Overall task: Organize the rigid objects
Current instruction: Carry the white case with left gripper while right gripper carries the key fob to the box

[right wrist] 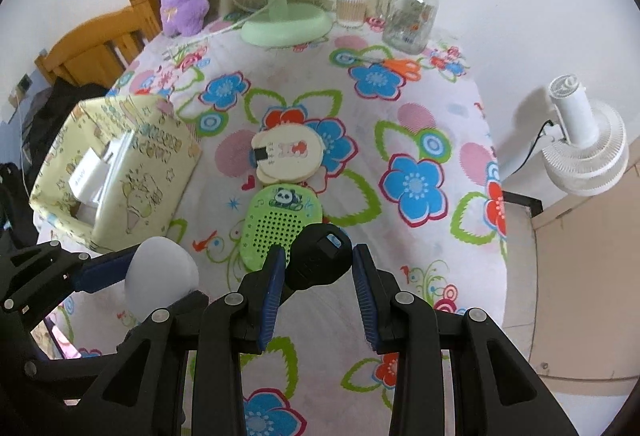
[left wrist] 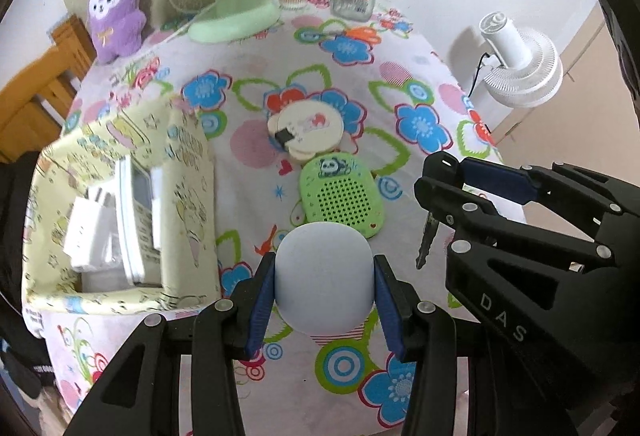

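My desk wears a flowered cloth. At its top edge stand a green fan, a purple plush and a glass jar. A yellow box sits left, with a cream round case and green speaker at centre.

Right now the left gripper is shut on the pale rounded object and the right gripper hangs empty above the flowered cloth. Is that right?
Not quite. The left gripper is shut on the pale rounded object, but the right gripper is not empty: it is shut on a black car key. The right wrist view shows the key's head between its fingers, above the flowered cloth.
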`<state>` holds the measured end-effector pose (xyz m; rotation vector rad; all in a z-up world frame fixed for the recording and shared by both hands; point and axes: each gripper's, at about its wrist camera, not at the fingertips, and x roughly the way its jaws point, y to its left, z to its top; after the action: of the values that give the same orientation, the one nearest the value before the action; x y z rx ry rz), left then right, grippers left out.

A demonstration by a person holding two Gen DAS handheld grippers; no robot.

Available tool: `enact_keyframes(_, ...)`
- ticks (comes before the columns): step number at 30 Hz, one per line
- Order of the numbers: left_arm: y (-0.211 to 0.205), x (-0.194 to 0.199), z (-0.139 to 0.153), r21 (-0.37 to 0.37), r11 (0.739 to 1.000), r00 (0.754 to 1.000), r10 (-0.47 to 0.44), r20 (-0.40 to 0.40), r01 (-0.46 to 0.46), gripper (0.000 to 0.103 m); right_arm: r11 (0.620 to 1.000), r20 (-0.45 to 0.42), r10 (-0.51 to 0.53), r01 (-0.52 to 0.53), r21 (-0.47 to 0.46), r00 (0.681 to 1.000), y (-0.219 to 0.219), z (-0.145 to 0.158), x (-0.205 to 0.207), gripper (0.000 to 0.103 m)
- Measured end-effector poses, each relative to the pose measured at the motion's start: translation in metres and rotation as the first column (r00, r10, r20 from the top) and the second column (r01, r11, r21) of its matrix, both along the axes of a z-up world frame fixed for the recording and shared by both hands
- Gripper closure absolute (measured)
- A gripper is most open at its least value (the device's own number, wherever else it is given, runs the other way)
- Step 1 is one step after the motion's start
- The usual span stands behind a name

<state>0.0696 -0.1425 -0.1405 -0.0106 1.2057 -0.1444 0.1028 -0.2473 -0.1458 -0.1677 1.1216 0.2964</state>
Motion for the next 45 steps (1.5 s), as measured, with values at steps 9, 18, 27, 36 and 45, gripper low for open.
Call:
enact_keyframes(9,0.002,0.0,0.025,0.009,0.999,0.998,-0.049,0.04,0.049,0.055,0.998,0.036,-0.068,0.068,0.008,0.997,0.0,0.027,-0.006,0.066)
enact_keyframes(18,0.018,0.002,0.044,0.012,0.997,0.993,-0.083,0.085,0.082,0.055,0.995,0.072,-0.103,0.102,0.02,0.992,0.014,0.047,-0.007,0.066)
enact_keyframes(27,0.05,0.004,0.044,0.021,0.996,0.992,-0.089,0.085,0.087,0.055,0.993,0.073,-0.116,0.114,0.025,0.991,0.046,0.051,-0.005,0.066)
enact_keyframes(36,0.093,0.007,0.038,0.017,0.998,0.995,-0.068,0.068,0.067,0.055,0.994,0.053,-0.108,0.107,0.023,0.993,0.085,0.047,-0.004,0.066)
enact_keyframes(45,0.137,0.008,0.032,0.018,1.0,0.998,-0.015,0.06,0.014,0.055,0.996,0.046,-0.081,0.08,0.027,0.996,0.126,0.046,-0.001,0.066)
